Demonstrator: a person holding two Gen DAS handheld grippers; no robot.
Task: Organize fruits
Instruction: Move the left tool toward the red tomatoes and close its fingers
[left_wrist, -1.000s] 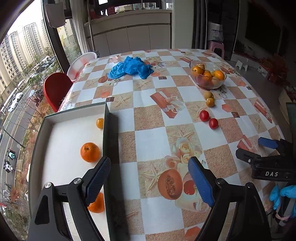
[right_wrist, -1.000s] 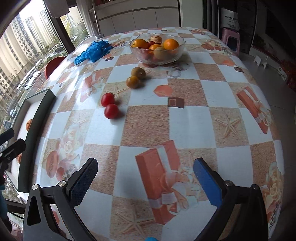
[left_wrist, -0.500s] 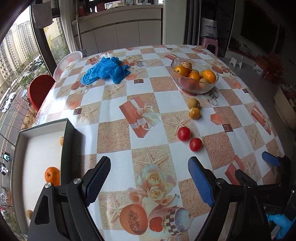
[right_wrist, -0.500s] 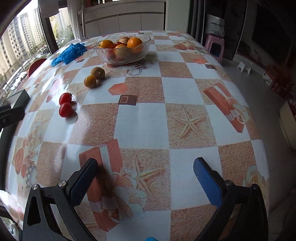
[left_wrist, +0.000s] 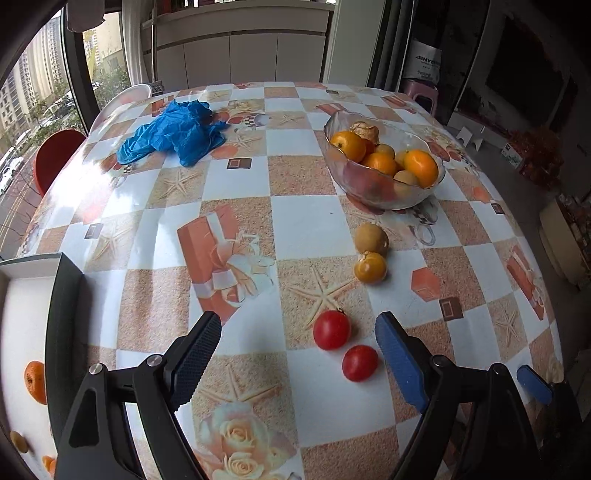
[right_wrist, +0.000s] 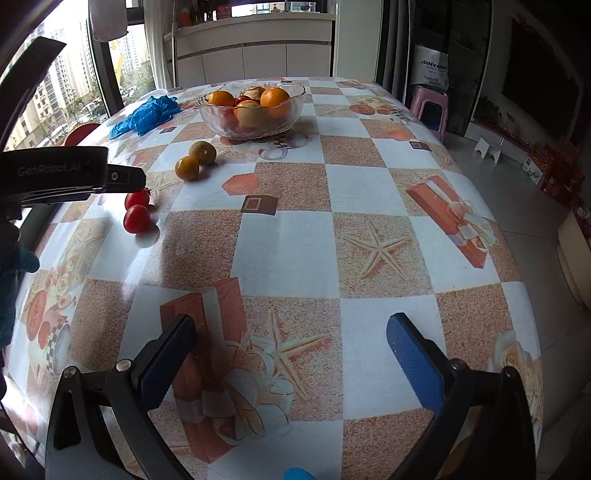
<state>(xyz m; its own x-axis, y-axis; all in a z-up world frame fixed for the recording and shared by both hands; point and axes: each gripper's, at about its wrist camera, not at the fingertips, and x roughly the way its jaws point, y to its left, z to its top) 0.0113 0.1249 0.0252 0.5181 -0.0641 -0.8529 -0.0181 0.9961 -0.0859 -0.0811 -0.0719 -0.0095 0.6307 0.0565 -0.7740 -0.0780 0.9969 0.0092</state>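
Two red tomatoes (left_wrist: 331, 329) (left_wrist: 359, 363) lie on the table just ahead of my open, empty left gripper (left_wrist: 297, 354); they also show in the right wrist view (right_wrist: 136, 218). Two yellow-brown fruits (left_wrist: 371, 266) (left_wrist: 371, 238) lie beyond them, in front of a glass bowl (left_wrist: 384, 192) filled with oranges and other fruit. A white tray with a dark rim (left_wrist: 55, 314) at the left holds an orange (left_wrist: 35, 382) and smaller fruits. My right gripper (right_wrist: 291, 354) is open and empty over the table's right half.
Crumpled blue gloves (left_wrist: 173, 133) lie at the table's far left. A red chair (left_wrist: 55, 155) stands beyond the left edge. The left gripper's body (right_wrist: 62, 177) reaches in from the left of the right wrist view. A pink stool (right_wrist: 430, 107) stands past the far right corner.
My left gripper has swung right from the tray towards the two tomatoes, which are now just ahead of its fingers. My right gripper has shifted right, away from the fruit. Both stay open.
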